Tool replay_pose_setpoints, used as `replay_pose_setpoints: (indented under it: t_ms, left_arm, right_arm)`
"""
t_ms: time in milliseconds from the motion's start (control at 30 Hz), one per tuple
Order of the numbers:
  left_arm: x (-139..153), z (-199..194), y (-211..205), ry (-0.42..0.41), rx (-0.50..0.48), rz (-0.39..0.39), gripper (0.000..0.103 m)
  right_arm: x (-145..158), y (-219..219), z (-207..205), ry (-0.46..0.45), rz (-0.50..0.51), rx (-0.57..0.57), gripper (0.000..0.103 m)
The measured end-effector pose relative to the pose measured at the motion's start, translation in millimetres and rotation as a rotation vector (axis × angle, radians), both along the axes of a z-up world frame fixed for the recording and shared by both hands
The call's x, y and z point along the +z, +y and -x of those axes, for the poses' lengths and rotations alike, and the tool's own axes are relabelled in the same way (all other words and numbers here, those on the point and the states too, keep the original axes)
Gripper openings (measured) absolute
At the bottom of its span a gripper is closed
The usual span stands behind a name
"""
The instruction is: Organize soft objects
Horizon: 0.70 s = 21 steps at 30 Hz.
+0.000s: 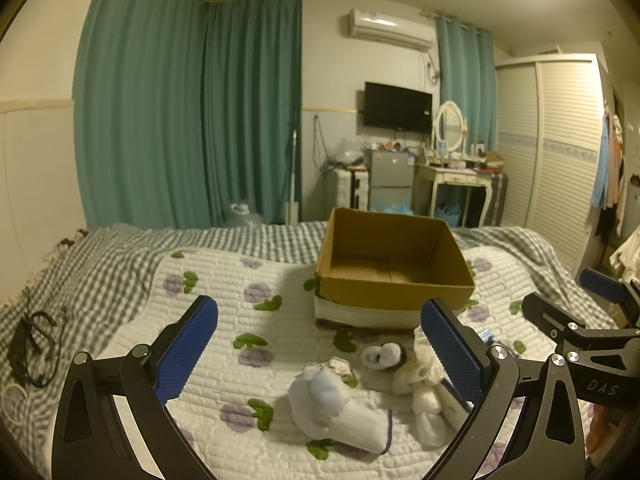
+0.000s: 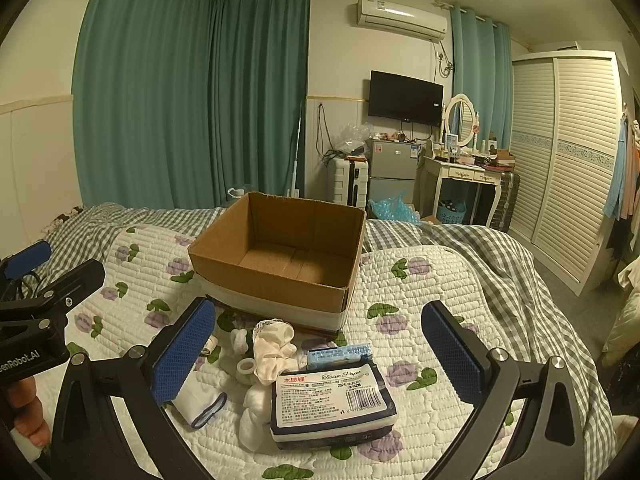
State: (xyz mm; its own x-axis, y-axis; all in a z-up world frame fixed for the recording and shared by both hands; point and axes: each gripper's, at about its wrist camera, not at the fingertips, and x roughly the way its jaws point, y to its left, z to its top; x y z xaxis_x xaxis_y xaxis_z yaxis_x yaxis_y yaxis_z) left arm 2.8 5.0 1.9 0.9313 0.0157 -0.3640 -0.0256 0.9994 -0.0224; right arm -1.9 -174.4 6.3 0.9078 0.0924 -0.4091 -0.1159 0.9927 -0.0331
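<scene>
Filling most of the room's far side, teal curtains [image 2: 188, 92] hung from ceiling to floor beside a white louvred wardrobe [image 2: 568, 160], with an air conditioner [image 2: 402, 18] and a dark television [image 2: 405, 93] on the wall between them. Below these stood a small grey fridge [image 2: 392, 168], a white suitcase [image 2: 347, 180] and a white dressing bench [image 2: 464, 176] carrying an oval mirror [image 2: 460, 120] and clutter too small to make out. The bed [image 2: 472, 240] took up the whole foreground, covered by a grey checked sheet with a white quilted mat [image 1: 224, 280] printed in purple flowers laid over it. On that mat sat an open cardboard box [image 2: 280, 256], its brown floor bare. Near the box's front side lay the soft things: a wrapped tissue pack [image 2: 332, 404], a rolled white sock [image 1: 340, 412] with a dark cuff, a cream crumpled cloth [image 2: 274, 350], a small blue packet [image 2: 340, 354] touching the tissue pack's far edge, and a little black-and-white plush [image 1: 384, 356]. A tangle of black cable [image 1: 32, 340] rested on the checked sheet at the left edge. The left tool [image 1: 320, 344] hovered above the sock with its blue pads spread wide, grasping nothing; the right tool [image 2: 316, 346] hung over the tissue pack, likewise released and apart from everything.
</scene>
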Motion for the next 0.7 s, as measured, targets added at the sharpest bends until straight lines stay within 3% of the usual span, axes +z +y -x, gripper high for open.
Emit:
replay_pose_setpoints:
  t_ms: [400, 567, 700]
  left_arm:
    - [6, 3, 1, -0.012, 0.002, 0.004, 0.103]
    - [15, 6, 5, -0.014, -0.014, 0.012, 0.103]
    - [8, 2, 8, 0.021, -0.037, 0.03, 0.103]
  right_arm:
    - [-1, 0, 0, 0.003, 0.003, 0.0, 0.103]
    - [16, 0, 0, 0.014, 0.012, 0.009, 0.103]
    - [20, -4, -20, 0.136, 0.067, 0.031, 0.103]
